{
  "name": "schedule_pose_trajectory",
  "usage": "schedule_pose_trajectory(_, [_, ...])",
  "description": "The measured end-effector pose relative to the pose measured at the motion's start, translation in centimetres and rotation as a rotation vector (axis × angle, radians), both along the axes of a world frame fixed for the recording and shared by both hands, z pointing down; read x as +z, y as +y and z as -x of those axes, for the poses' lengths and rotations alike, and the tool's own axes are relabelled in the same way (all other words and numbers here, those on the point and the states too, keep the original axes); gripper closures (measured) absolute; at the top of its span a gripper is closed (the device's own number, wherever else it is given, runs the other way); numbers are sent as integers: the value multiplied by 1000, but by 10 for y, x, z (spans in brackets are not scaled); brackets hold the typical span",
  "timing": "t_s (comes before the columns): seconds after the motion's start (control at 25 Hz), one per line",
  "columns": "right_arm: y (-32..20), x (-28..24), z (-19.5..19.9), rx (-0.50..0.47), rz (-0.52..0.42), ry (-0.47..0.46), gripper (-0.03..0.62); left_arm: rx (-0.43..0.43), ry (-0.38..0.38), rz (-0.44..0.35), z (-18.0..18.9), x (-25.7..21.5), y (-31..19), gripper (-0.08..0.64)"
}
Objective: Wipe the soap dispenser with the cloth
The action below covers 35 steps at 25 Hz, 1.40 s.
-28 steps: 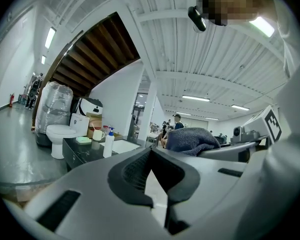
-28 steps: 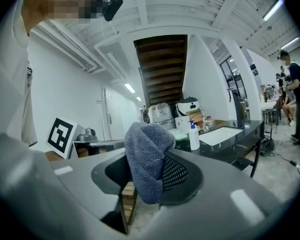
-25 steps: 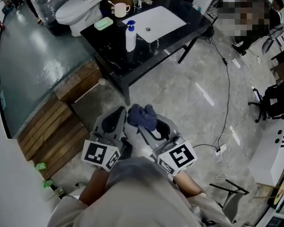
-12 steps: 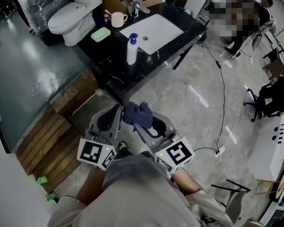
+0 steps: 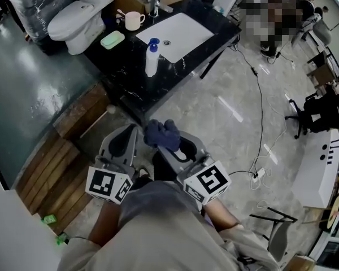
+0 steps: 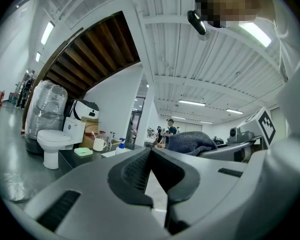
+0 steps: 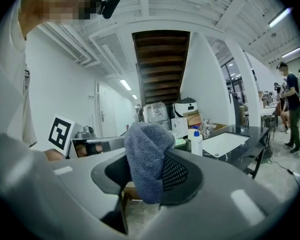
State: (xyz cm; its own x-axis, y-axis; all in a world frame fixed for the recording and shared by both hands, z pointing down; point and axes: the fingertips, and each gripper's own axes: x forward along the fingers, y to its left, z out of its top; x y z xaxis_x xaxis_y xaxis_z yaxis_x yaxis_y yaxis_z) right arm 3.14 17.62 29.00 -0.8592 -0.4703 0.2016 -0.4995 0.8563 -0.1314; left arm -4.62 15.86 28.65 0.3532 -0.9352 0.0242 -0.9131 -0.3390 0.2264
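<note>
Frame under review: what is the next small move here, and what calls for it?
Probably bring the right hand-held gripper forward toward the soap dispenser: it is shut on the blue cloth, while the dispenser stands untouched on the black counter beside the sink, well ahead of both grippers. The left hand-held gripper is shut and empty.

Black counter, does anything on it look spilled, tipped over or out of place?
Nothing stands out. The soap dispenser stands upright beside the sink, the mug is upright, and the green soap dish lies flat.
</note>
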Motion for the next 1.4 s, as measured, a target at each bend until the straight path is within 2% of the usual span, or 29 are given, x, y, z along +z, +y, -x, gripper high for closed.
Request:
schedule_pose_trajectory(0.4, [-54,5,-10,22,13,-11,462,23,10,15,-11,10,-57,554])
schedule_pose_trajectory(0.6, [-96,11,-16,22,38,-16,462,14,9,53,-12,19,-103,554])
schedule_pose_trajectory(0.8, [-149,19,-26,40,53,-3,462,41,-6,66,-25,26,-158,554])
schedule_pose_trajectory(1.0, [-197,27,-28,15,93,-19,462,46,-11,103,-38,36,-205,554])
schedule_pose_trajectory(1.2, [-235,30,-27,-17,108,-45,462,34,-58,127,-44,40,-240,554])
schedule_pose_trajectory(1.4, [-266,35,-25,-46,143,-67,462,-28,-125,122,-32,34,-263,553])
